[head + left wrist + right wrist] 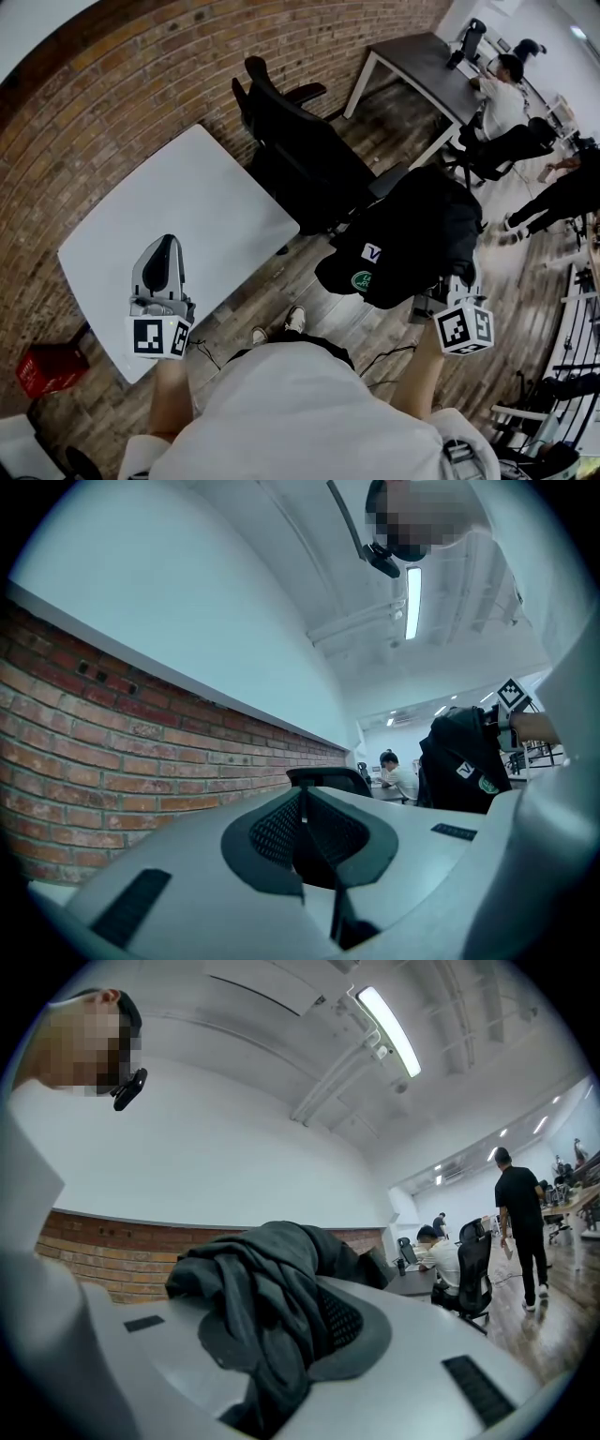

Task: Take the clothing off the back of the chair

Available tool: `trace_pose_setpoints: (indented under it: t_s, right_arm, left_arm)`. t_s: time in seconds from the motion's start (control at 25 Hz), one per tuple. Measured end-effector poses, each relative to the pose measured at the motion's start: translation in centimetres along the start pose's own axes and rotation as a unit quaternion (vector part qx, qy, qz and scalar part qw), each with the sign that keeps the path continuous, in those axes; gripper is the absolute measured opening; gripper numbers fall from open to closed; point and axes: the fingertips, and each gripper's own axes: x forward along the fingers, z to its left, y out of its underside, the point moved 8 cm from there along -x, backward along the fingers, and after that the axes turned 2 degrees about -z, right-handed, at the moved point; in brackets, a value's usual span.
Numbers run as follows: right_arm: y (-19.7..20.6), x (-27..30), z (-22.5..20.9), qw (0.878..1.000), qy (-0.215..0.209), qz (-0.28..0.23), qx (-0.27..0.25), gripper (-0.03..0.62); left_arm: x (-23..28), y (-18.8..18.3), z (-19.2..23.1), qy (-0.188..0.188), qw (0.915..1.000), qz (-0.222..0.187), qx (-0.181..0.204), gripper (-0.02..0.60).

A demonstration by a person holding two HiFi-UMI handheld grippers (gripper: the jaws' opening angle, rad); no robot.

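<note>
Clothing [412, 234], dark with a white patch and a green badge, hangs in the head view from the right gripper [457, 292]. It is clear of the black chair [300, 159] and beside it, above the wood floor [309, 281]. The gripper's fingers are buried in the fabric in this view. The left gripper [167, 248] hovers over the white tabletop [187, 206].

The left gripper view shows its fingers [277, 832] pressed together with nothing between them. At far right the clothing is held up with both patches facing the camera.

Only the right gripper view shows the grip. Its fingers [342, 1321] are narrow, pinching a bunched fold that drapes over them. The patches are out of sight there, but a standing person [520, 1232] appears.
</note>
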Motion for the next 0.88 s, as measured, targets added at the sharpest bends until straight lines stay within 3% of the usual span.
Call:
trace_pose_setpoints:
  t_s: [0.88]
  right_arm:
    - [0.2,-1.0,2.4,1.0,-0.016,0.007,-0.02,0.087]
  left_arm:
    - [-1.6,0.6,0.2,0.003,1.0,0.007,-0.005,0.035]
